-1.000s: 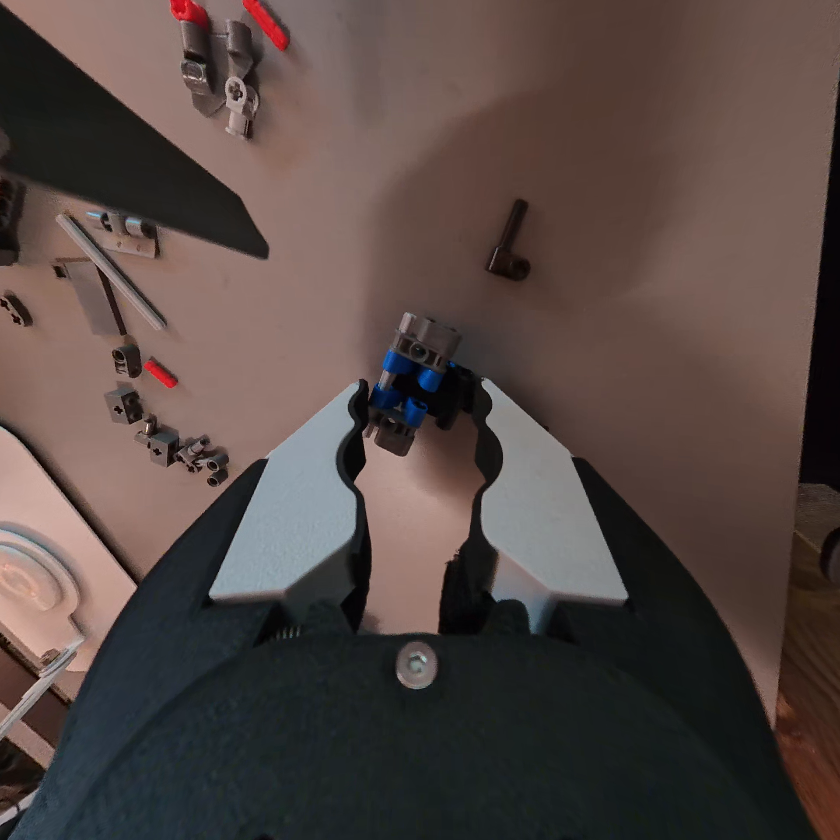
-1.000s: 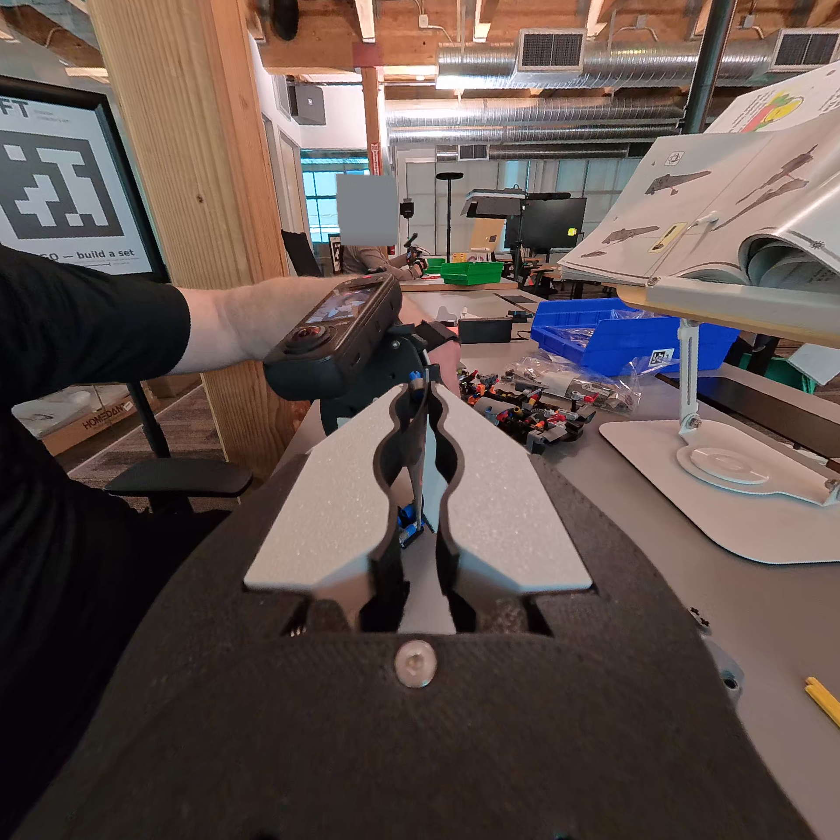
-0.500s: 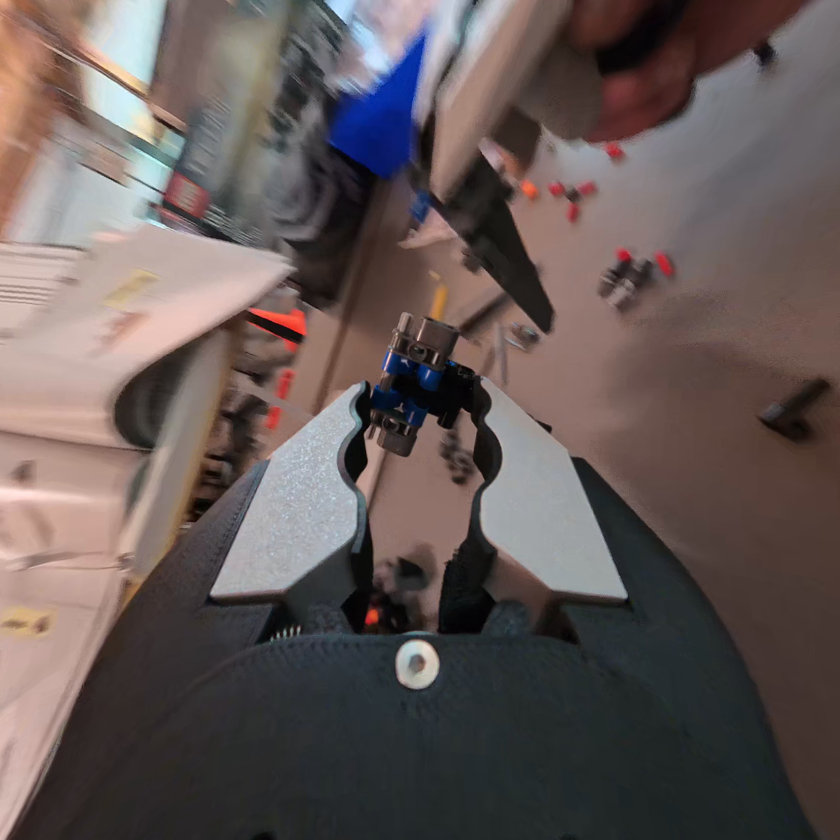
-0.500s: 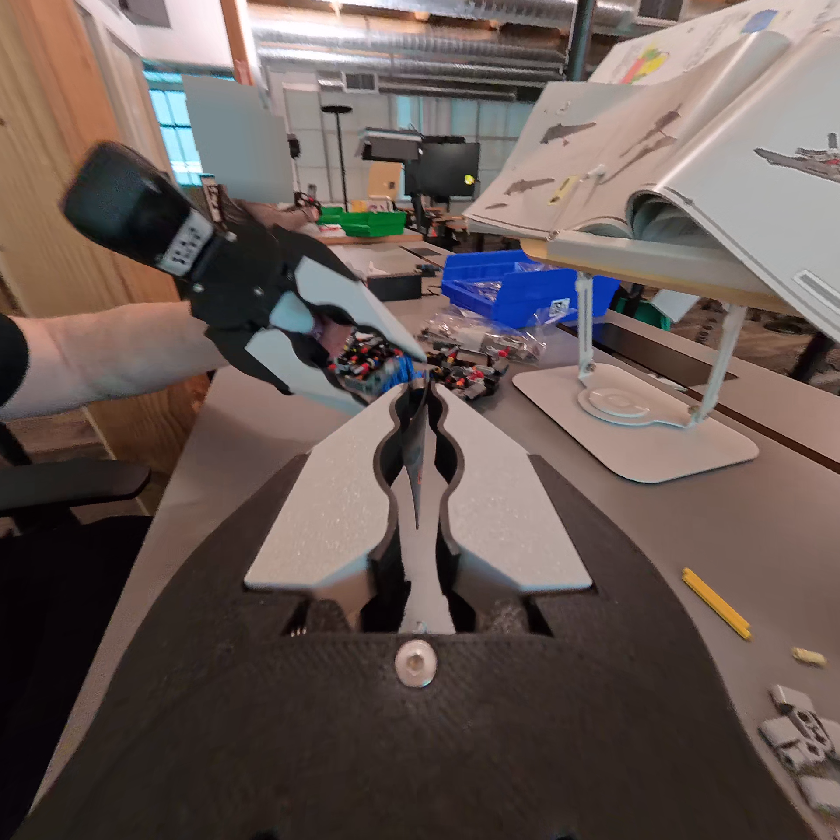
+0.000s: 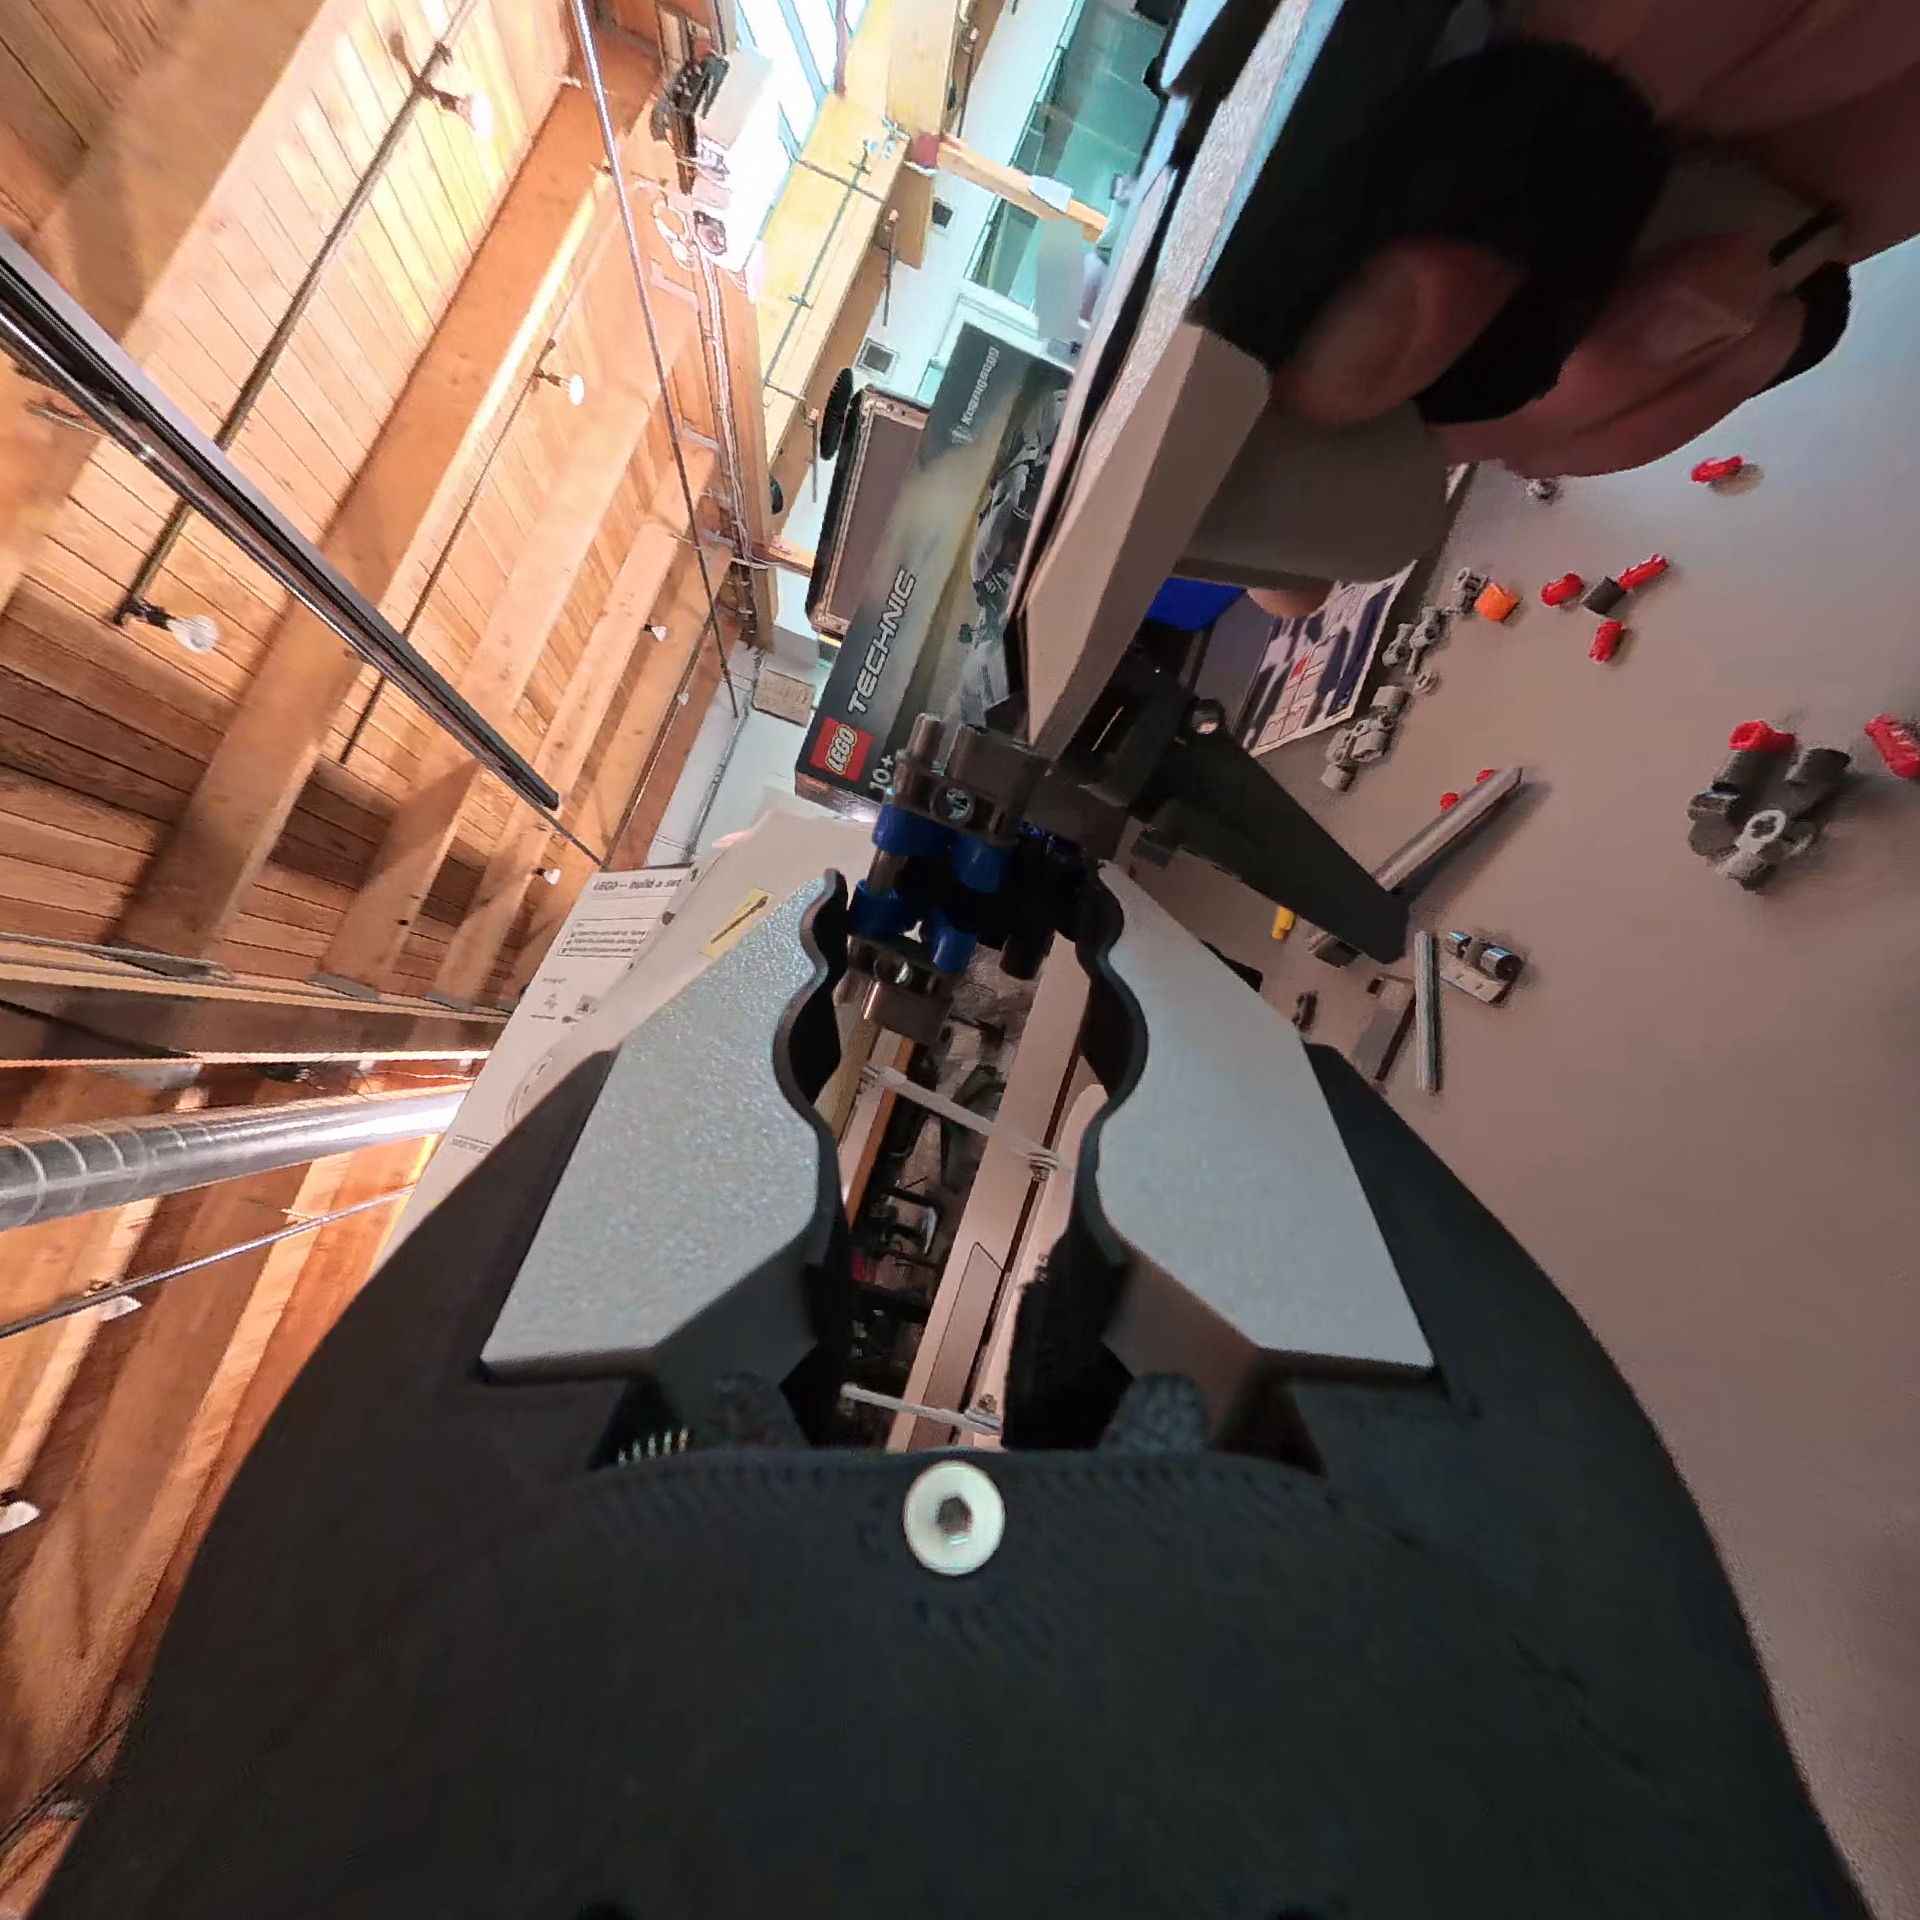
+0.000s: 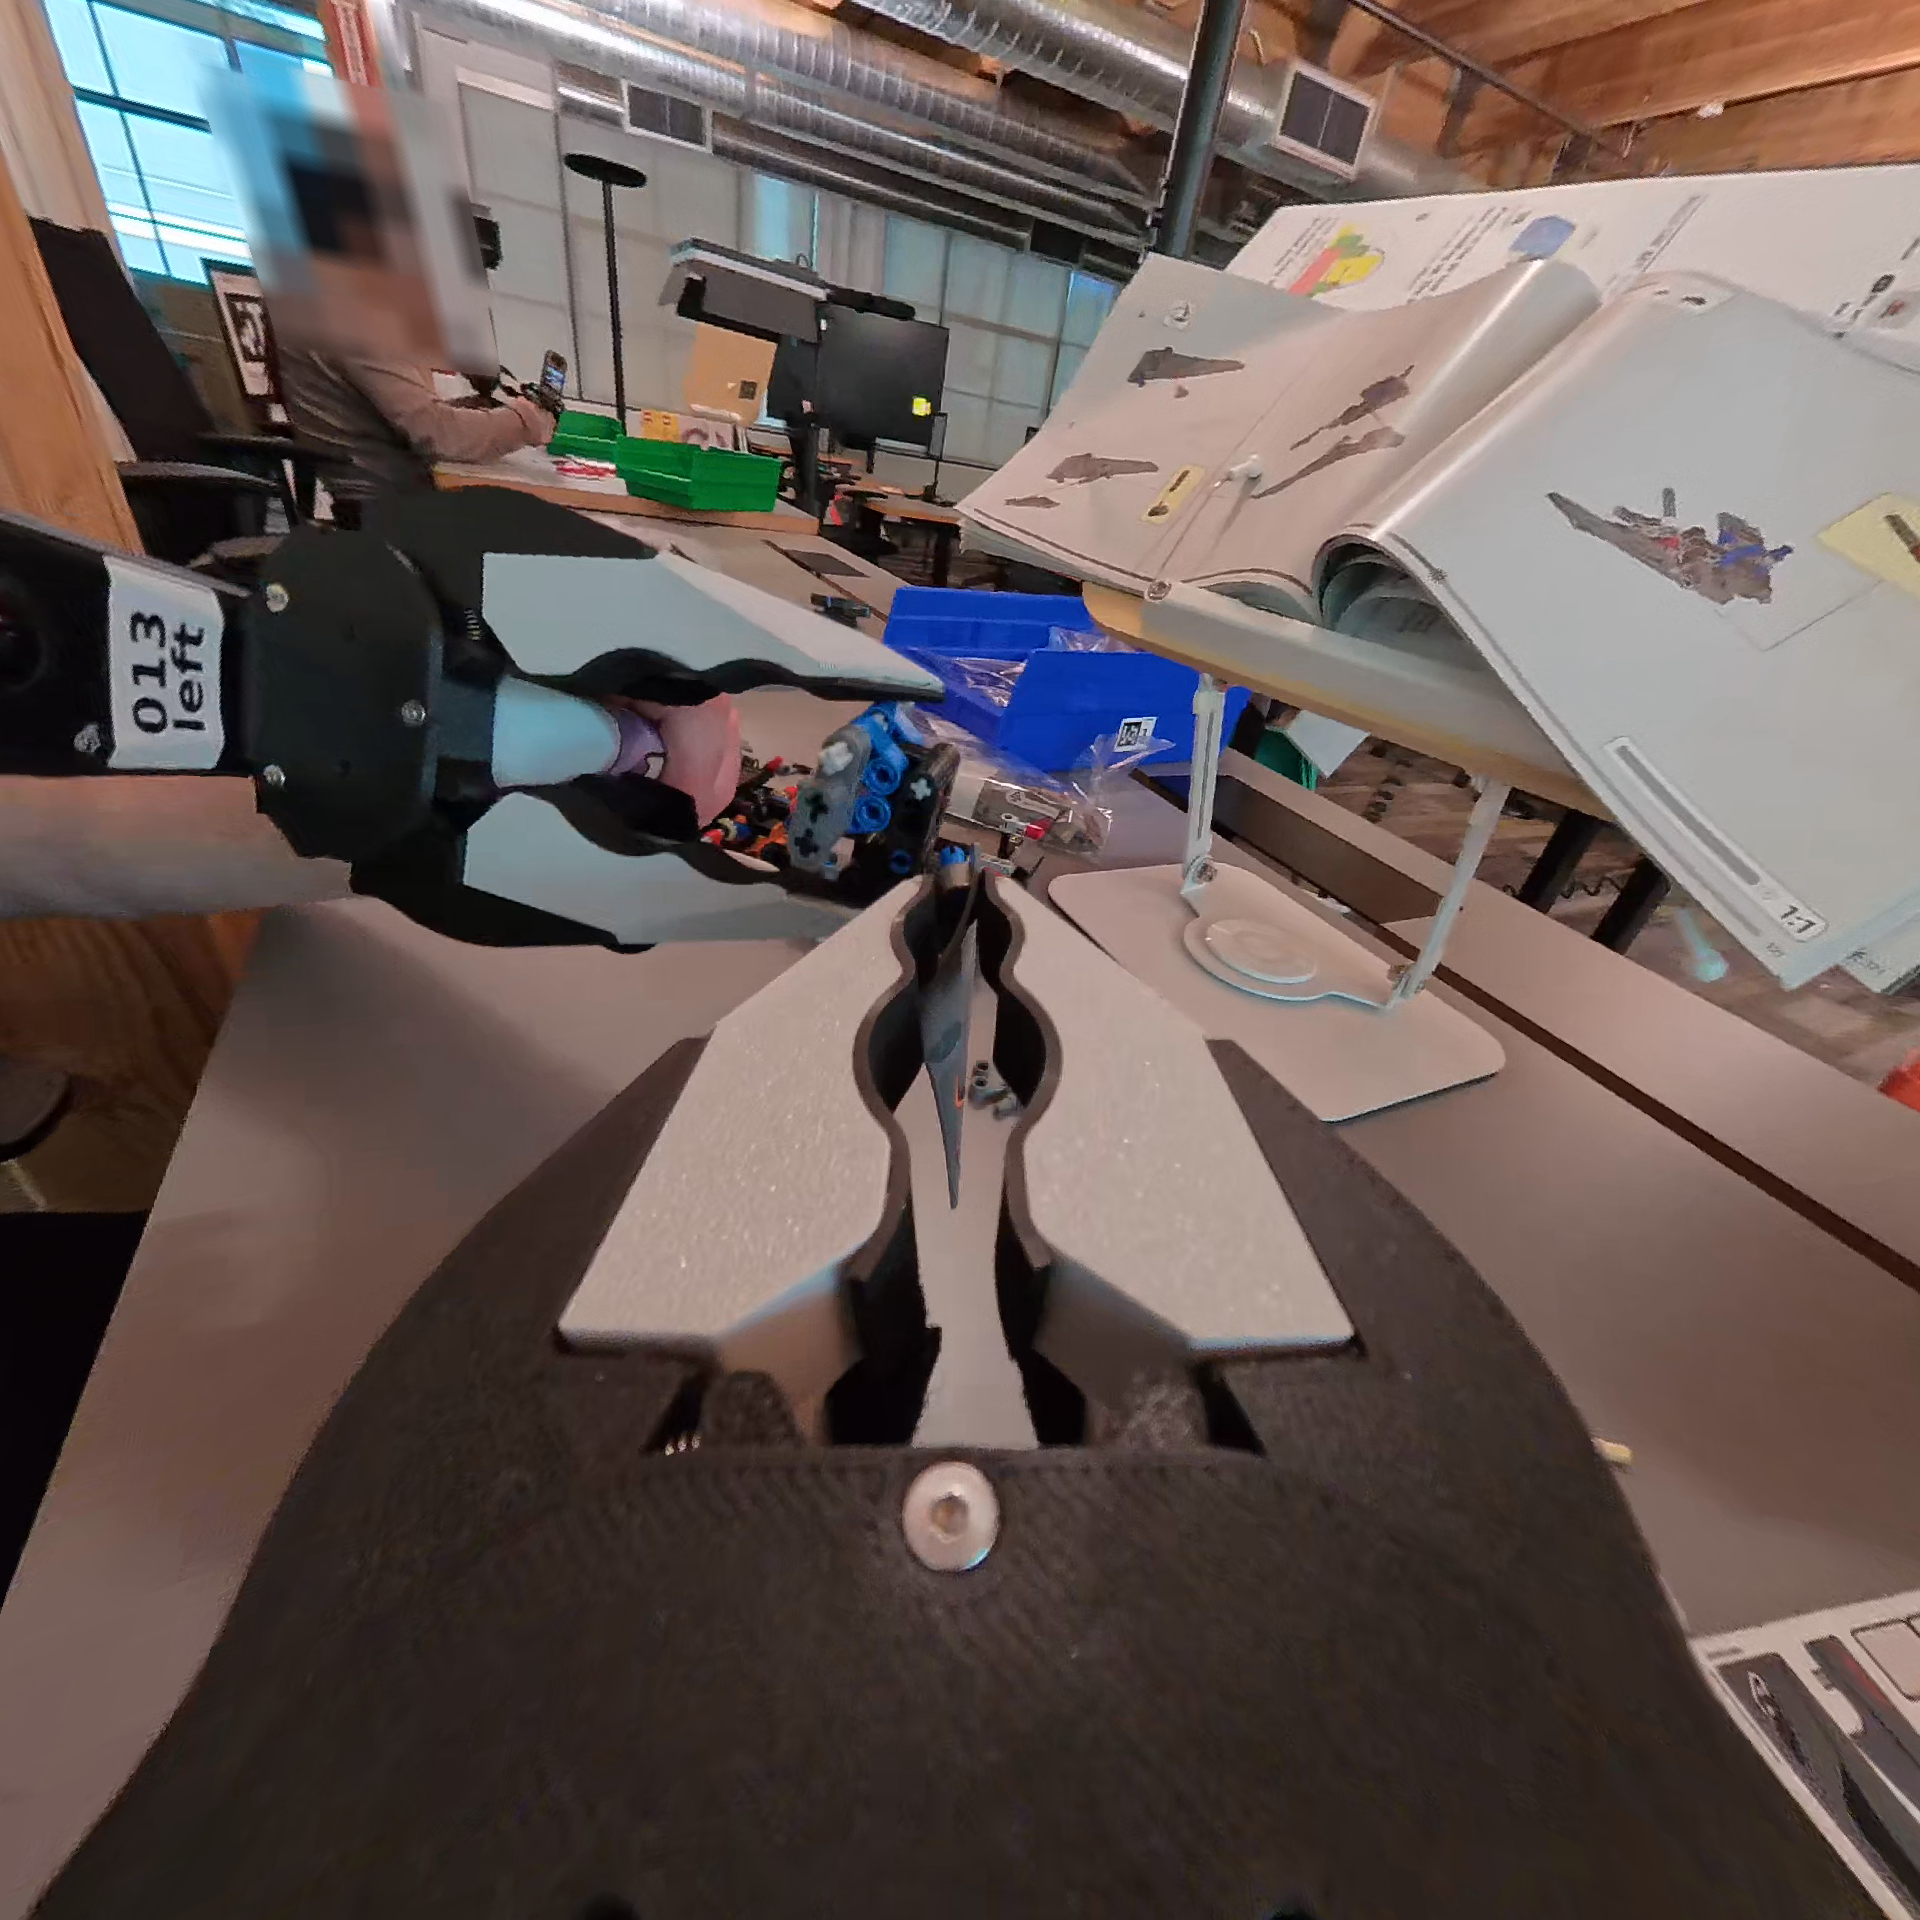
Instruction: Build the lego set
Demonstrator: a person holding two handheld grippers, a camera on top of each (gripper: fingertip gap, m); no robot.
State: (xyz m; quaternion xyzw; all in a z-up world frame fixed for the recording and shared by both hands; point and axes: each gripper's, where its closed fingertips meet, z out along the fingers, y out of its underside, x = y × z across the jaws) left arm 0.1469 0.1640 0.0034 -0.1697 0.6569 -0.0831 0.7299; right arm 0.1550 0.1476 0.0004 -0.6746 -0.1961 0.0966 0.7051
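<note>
Here the left gripper (image 5: 961,920) clamps a blue-grey assembly (image 5: 935,883); right gripper (image 6: 951,894) pinches a dark panel (image 6: 948,1023).

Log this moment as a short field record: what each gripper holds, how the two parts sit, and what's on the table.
left gripper: shut on blue-and-grey sub-assembly
right gripper: shut on dark pointed panel
relation: held close together above the table; contact unclear
loose parts: red and grey, scattered
instruction booklet: open on stand
</note>
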